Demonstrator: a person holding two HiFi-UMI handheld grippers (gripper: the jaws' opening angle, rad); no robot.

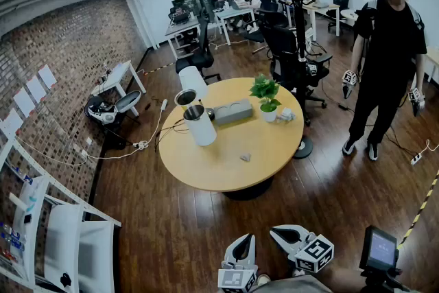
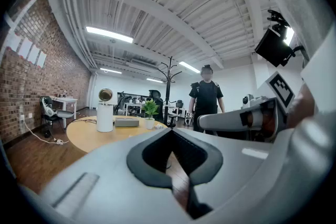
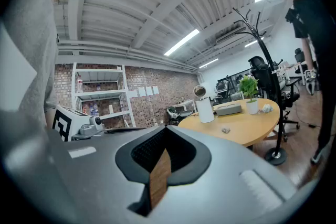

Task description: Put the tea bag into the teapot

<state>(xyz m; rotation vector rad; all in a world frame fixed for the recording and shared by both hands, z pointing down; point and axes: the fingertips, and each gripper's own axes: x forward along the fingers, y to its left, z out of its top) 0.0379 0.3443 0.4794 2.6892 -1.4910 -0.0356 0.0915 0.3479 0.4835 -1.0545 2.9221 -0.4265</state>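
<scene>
A white cylindrical teapot (image 1: 200, 124) with its round lid tipped open stands on the left part of the round wooden table (image 1: 212, 171). The small grey tea bag (image 1: 245, 157) lies on the table nearer me, apart from the pot. Both grippers are far from the table, low at the front of the head view. My left gripper (image 1: 241, 245) and right gripper (image 1: 282, 235) are shut with nothing in them. From the left gripper (image 2: 169, 131) the teapot (image 2: 105, 112) shows far off. From the right gripper (image 3: 166, 129) the teapot (image 3: 205, 108) and tea bag (image 3: 226, 130) are seen.
On the table also stand a grey box (image 1: 233, 110), a potted plant (image 1: 265, 98) and a small white item (image 1: 286, 116). A person (image 1: 387, 58) in black stands at the right holding grippers. A coat stand (image 1: 296, 17), office chairs, floor cables and a white shelf (image 1: 48, 237) surround the table.
</scene>
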